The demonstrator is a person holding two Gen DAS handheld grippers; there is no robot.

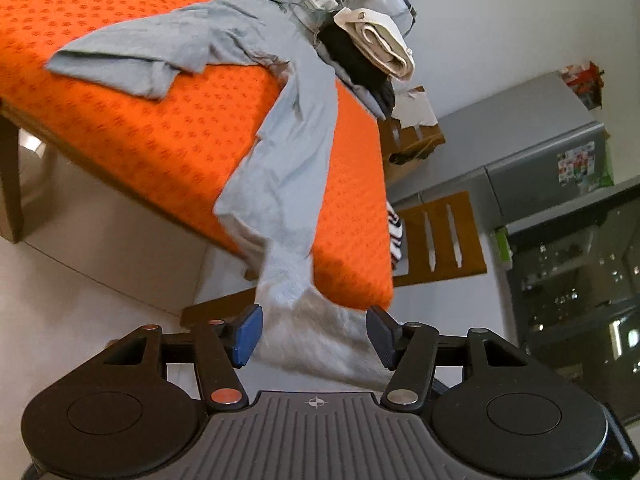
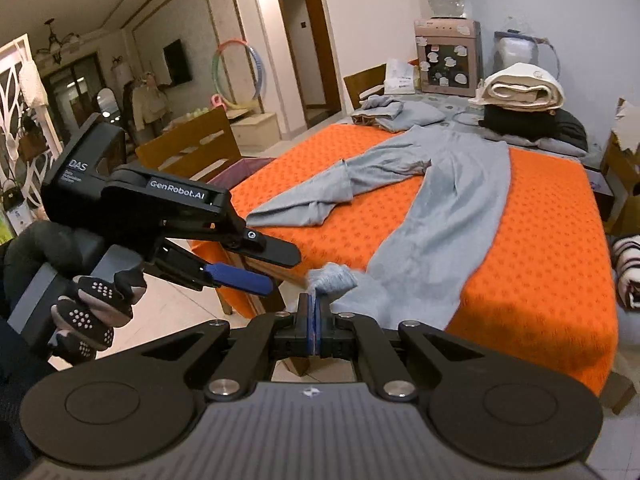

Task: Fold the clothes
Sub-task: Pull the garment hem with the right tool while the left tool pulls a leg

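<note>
One garment, the grey trousers (image 2: pixel 448 200), is lying spread across the orange counter (image 2: pixel 540 280), with no fold made yet as far as we can judge. We are pinching one leg's cuff (image 2: pixel 332 278) in the right gripper (image 2: pixel 315 312), clamped together on the fabric, while our left gripper (image 1: pixel 314 334) is standing apart around the hanging hem without pressing it. Both legs are waiting to be doubled over; folded pieces (image 2: pixel 524 92) are sitting stacked at the far end.

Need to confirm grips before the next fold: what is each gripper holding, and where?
The right gripper is shut on the grey trousers at a leg's cuff end. The left gripper is open, cuff between its fingers, not pinched.
</note>
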